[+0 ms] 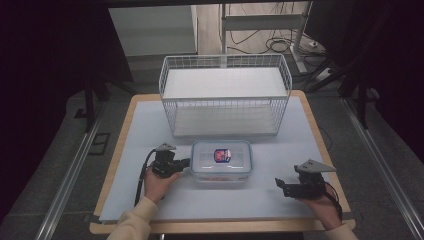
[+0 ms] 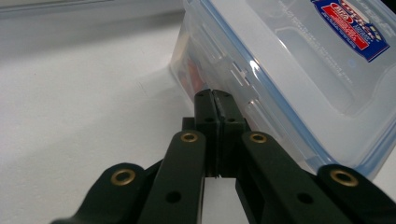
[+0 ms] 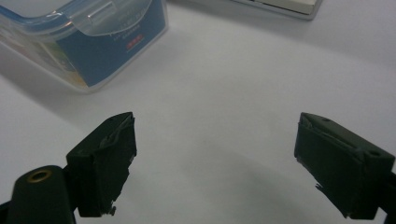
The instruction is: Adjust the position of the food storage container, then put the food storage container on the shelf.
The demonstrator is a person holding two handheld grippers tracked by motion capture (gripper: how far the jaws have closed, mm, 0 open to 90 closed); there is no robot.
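Nearest us, our right gripper [image 1: 281, 185] hovers with jaws wide apart, while our left gripper [image 1: 187, 162], jaws pressed together, touches the clip-lid food container [image 1: 221, 160] mid-worktop [image 1: 150, 125]; beyond stands a wire basket [image 1: 225, 95]

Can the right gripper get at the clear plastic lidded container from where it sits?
Probably yes: the right gripper stands open, and only bare white table cover lies between it and the clear plastic lidded container.

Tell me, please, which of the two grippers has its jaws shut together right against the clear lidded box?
The left gripper: its jaws are pressed together at the clear lidded box's left side. The right gripper stands open, well away from it.
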